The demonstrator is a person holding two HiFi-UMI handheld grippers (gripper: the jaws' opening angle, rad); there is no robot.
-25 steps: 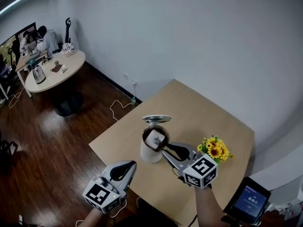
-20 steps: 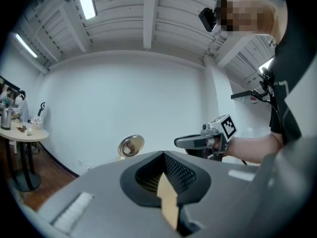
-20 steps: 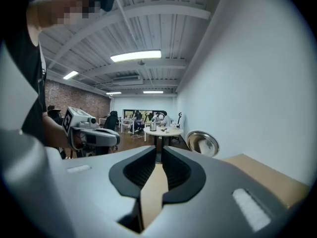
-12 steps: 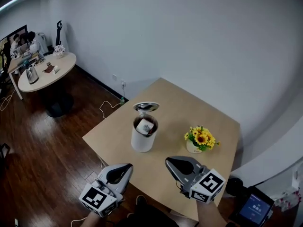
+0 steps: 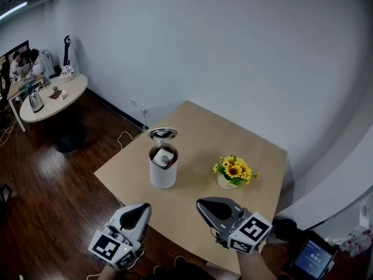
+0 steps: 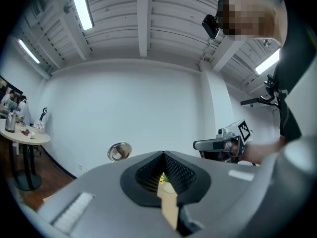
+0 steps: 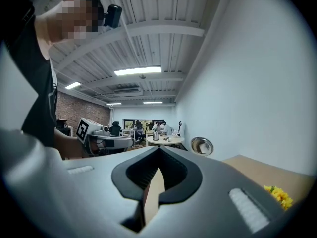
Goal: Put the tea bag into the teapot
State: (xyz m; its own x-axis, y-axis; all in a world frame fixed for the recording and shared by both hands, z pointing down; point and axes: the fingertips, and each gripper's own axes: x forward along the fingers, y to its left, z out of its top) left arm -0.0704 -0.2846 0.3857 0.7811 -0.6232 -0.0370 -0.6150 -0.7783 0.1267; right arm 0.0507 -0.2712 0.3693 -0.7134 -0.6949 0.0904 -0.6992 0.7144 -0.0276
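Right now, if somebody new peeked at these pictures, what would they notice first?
First, the tall white teapot in the middle of the light wooden table, with its shiny metal lid tipped open and a pale tea bag inside. Next, the little pot of yellow sunflowers to its right. Nearest the camera, the left gripper and right gripper hover by the table's near edge, jaws together and empty.
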